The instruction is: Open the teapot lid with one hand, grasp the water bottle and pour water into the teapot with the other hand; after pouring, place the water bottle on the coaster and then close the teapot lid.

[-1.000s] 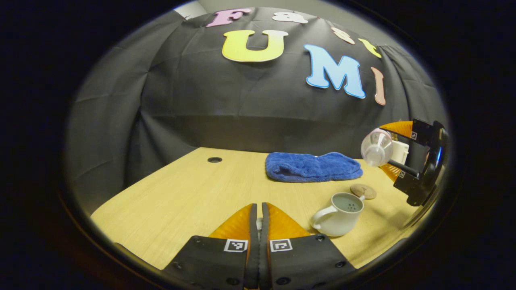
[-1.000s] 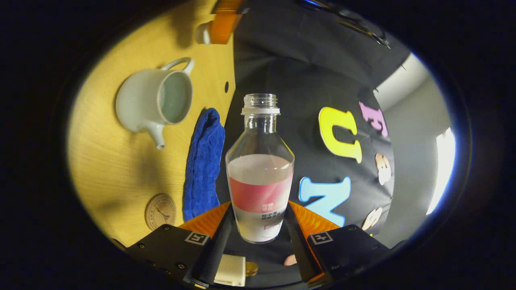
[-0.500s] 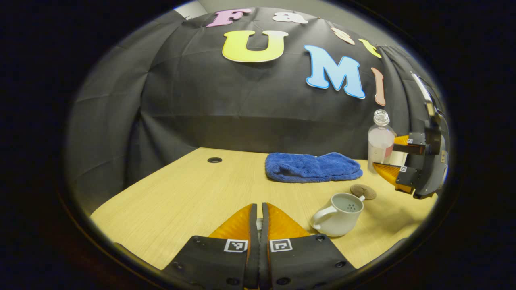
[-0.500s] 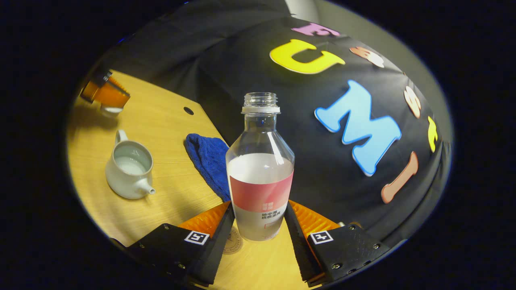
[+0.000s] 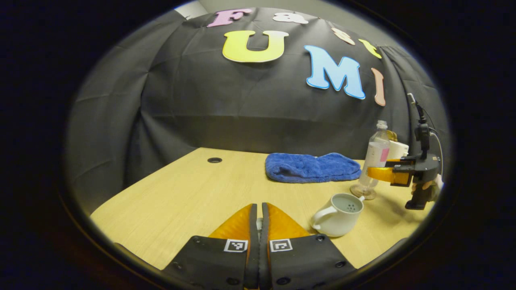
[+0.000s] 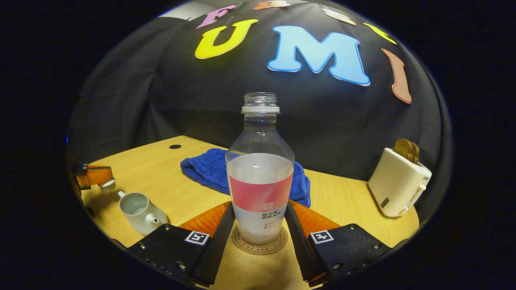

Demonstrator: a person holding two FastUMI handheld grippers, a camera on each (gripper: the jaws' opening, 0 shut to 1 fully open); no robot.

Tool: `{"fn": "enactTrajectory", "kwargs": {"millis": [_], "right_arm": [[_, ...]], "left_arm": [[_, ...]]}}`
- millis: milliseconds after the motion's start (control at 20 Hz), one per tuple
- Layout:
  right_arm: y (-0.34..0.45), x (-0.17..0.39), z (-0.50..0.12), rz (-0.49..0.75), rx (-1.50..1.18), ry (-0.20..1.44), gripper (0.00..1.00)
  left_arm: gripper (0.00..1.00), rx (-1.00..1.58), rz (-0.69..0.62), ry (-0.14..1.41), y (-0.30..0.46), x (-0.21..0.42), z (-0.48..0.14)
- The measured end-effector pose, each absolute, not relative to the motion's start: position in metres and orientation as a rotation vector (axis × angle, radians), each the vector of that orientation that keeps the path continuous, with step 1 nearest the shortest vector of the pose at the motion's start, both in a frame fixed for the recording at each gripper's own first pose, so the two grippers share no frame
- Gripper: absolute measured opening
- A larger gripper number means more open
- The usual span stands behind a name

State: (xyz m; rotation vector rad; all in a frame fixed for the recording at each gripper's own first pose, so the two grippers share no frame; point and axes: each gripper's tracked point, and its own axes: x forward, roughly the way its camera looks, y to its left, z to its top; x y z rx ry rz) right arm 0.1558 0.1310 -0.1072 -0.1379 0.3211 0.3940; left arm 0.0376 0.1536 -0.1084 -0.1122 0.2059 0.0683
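Half a second ago the water bottle (image 5: 375, 159) hung tilted above the table in the right gripper's hold; in the left gripper view it now stands upright on the coaster (image 5: 363, 192), far right on the wooden table (image 5: 181, 197), with the right gripper (image 5: 381, 171) level at its lower body. The lidless teapot (image 5: 338, 215) sits just in front of the coaster, handle toward the camera's left, and the blue towel (image 5: 312, 166) lies behind it, as before. The left gripper (image 5: 258, 213) has not shifted: its fingers (image 5: 253, 225) are drawn nearly together, and something pale shows between them, too hidden to name. In the right gripper view the horizon, slanted earlier, is now level, and the bottle (image 6: 260, 173) rises upright dead centre, cap off, about half full, its base inside the coaster's (image 6: 278, 246) printed ring. The right gripper (image 6: 260, 225) has one finger (image 6: 219, 237) on each side of the bottle's lower part, both pressed against it. The teapot (image 6: 139, 207) stands at lower left with its spout toward the bottle, and beyond it the left gripper (image 6: 98, 179) hovers with a small white piece at its tip. A cream toaster (image 6: 397, 183) sits at the right, the towel (image 6: 205, 169) behind the bottle
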Motion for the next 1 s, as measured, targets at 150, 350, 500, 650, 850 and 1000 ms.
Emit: {"fn": "enactTrajectory", "kwargs": {"millis": [150,350,500,650,850,1000], "right_arm": [[0.127,0.161,-0.116,0.379,-0.096,0.356,0.76],[0.126,0.162,-0.117,0.374,-0.095,0.358,0.76],[0.126,0.160,-0.119,0.365,-0.119,0.361,0.74],[0.121,0.159,-0.114,0.340,-0.139,0.339,0.82],[0.117,0.151,-0.100,0.323,-0.114,0.306,0.82],[0.108,0.143,-0.082,0.300,-0.100,0.260,0.82]], "left_arm": [[0.06,-0.114,0.067,0.204,0.153,0.039,-0.108],[0.06,-0.112,0.067,0.206,0.154,0.037,-0.108],[0.06,-0.108,0.068,0.207,0.153,0.038,-0.108],[0.06,-0.103,0.067,0.204,0.152,0.038,-0.108],[0.06,-0.087,0.065,0.205,0.150,0.038,-0.107],[0.06,-0.083,0.050,0.211,0.144,0.039,-0.107]]}}
